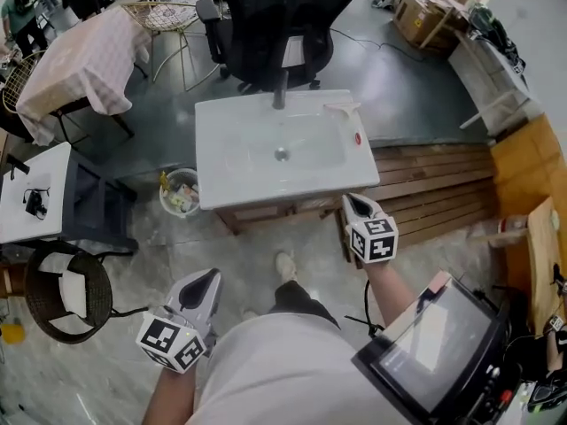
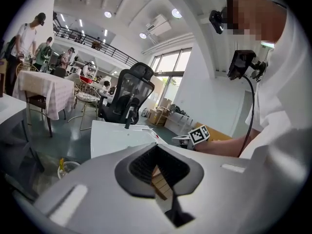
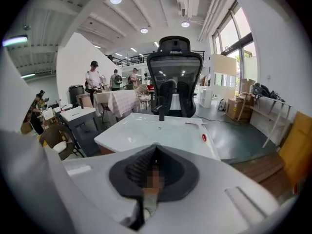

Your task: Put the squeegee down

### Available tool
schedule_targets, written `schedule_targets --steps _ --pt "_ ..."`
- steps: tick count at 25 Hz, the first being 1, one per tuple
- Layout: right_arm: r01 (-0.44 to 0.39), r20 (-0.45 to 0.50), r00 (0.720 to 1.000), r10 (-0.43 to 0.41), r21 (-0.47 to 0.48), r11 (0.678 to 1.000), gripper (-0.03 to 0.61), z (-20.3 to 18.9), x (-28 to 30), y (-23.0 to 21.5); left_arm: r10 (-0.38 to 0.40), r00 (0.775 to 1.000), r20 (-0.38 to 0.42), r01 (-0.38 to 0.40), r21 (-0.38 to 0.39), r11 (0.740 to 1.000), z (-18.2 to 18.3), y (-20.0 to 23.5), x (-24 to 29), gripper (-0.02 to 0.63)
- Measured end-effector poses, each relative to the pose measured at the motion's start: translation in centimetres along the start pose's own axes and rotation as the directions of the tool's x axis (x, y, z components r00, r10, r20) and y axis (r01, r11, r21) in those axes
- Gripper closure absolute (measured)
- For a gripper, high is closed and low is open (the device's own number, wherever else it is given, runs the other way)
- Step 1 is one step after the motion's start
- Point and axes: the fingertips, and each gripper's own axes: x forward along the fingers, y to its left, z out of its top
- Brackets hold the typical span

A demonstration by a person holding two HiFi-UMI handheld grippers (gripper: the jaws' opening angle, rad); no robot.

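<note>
A white squeegee (image 1: 344, 109) lies on the back right corner of the white sink top (image 1: 230, 162), with a small red spot (image 1: 358, 137) near it on the rim. It also shows as a pale bar in the right gripper view, squeegee (image 3: 197, 124). My right gripper (image 1: 354, 201) is shut and empty, held off the sink's front right corner, apart from the squeegee. My left gripper (image 1: 206, 280) is lower left over the floor, pulled back from the sink, jaws together with nothing in them. In the left gripper view the right gripper (image 2: 187, 138) appears beside the sink.
A black tap (image 1: 280, 91) stands at the sink's back edge, a black office chair (image 1: 270, 25) behind it. A bin (image 1: 180, 191) sits at the sink's left foot, wooden pallets (image 1: 434, 180) on the right. A white desk (image 1: 31, 193), wicker chair (image 1: 66, 290) and screen device (image 1: 434, 343) surround me.
</note>
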Motion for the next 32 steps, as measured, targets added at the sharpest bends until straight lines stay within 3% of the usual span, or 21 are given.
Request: schedule_targets --steps 15,32 --pt "-0.196 0.059 0.977 0.203 -0.105 0.975 0.577 -1.4 -11.0 15.8 -0.024 1.000 0.017 0.023 0.017 1.000 -5.9 -3.4 -9.1 0.606" --pt "-0.322 0.073 0.937 0.342 -0.207 0.924 0.577 -1.0 -16.0 24.2 -0.034 0.999 0.013 0.033 0.027 0.999 -8.0 -5.6 -12.5 0.606"
